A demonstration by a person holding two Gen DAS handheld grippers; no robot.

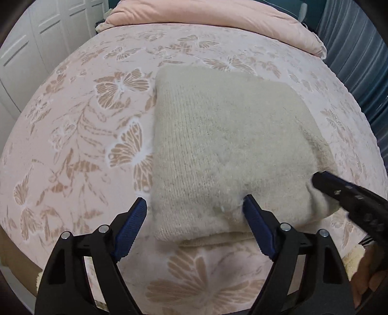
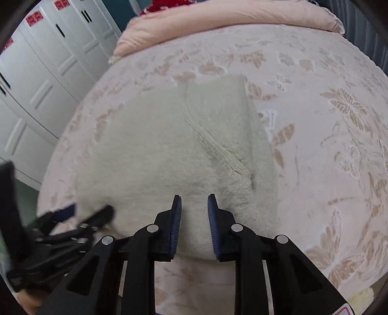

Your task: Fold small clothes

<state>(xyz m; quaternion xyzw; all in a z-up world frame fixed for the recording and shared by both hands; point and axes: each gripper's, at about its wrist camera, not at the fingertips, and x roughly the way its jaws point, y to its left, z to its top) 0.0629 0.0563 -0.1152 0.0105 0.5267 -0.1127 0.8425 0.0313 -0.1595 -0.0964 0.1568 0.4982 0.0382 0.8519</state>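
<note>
A: Which step is this, going left to right?

B: By my reading the fold is nearly done. The cream knit garment (image 1: pixel 225 150) lies on the bed (image 1: pixel 72 135) as a thick folded bundle, layers showing at its near edge. The left claw (image 1: pixel 194 206) is spread wide, released: one blue pad sits off the bundle's left edge over the bedspread, the other rests against the knit near the front edge. It grips nothing.

A: And the right claw?

B: The right claw (image 2: pixel 194 202) hovers at the near edge of the garment, jaws partly apart with only a narrow gap. I see no cloth pinched between them, so I judge it released too, though close to the fabric.

A: So what does the next move call for?

B: Either 1 last fold or a press to flatten. A diagonal crease runs across the right half of the bundle, so smoothing there seems sensible. The knit is soft and fuzzy; it could snag on the pads.

A: Anything in the way?

B: Little. White wardrobe doors (image 2: pixel 46 80) stand at left, a pink duvet (image 2: pixel 230 19) lies well apart at the head of the bed.
</note>
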